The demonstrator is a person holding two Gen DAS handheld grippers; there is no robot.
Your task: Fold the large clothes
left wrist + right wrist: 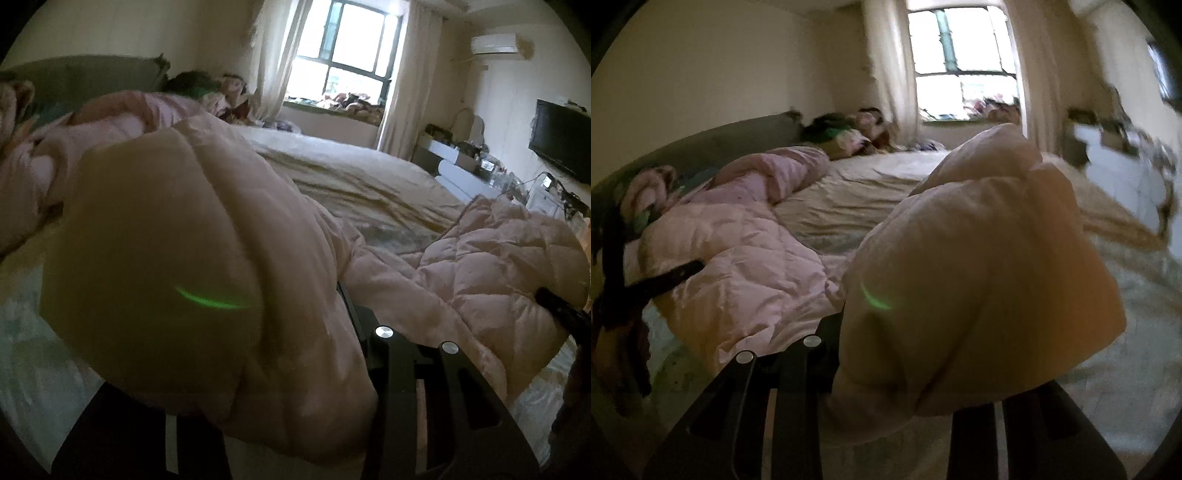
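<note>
A large pink quilted garment (480, 266) lies across the beige bed sheet (351, 177), stretched between both grippers. In the left wrist view a puffy bunch of it fills my left gripper (240, 295), which is shut on it; only one dark finger (354, 317) shows beside the fabric. The right gripper's dark finger (561, 306) presses on the garment's far right edge. In the right wrist view my right gripper (942, 314) is shut on another bulging fold, and the garment (738, 258) runs left to the left gripper (665, 277).
A grey headboard (701, 147) runs along the left wall, with pillows and crumpled clothes (849, 136) at the bed's far end. A window with curtains (343, 55) stands beyond. A television (561, 144) and a cluttered dresser (461, 162) line the right wall.
</note>
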